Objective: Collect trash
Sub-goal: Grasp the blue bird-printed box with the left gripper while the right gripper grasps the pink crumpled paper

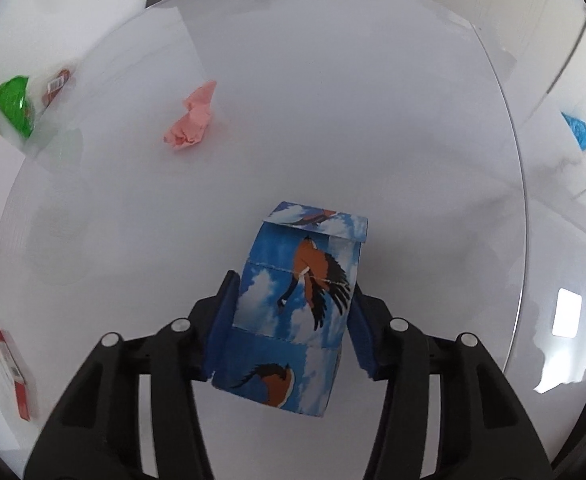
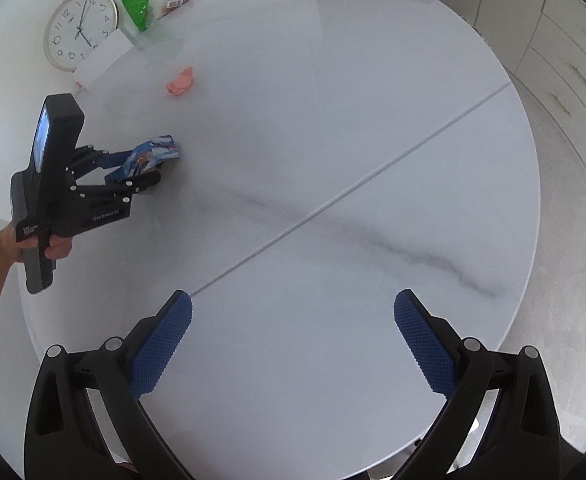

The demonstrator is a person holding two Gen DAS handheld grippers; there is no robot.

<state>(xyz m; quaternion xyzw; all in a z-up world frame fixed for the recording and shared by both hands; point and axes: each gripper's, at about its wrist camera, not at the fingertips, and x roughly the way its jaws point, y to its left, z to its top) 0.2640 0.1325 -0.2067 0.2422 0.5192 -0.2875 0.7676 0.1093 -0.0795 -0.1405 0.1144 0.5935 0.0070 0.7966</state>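
Pinching a blue bird-printed carton (image 1: 297, 304) between its pads, the left gripper (image 1: 293, 312) holds it low over the white counter (image 1: 373, 120). Thin card could buckle or slide free if the squeeze is uneven. Beyond lie a crumpled pink paper (image 1: 193, 118) and a green wrapper (image 1: 13, 104). The right gripper (image 2: 293, 344) hangs spread and empty.

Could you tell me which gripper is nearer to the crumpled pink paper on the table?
Left. The left gripper, clamped on the blue bird-print carton, sits just short of the crumpled pink paper. The right gripper hangs open over bare table, much farther away.
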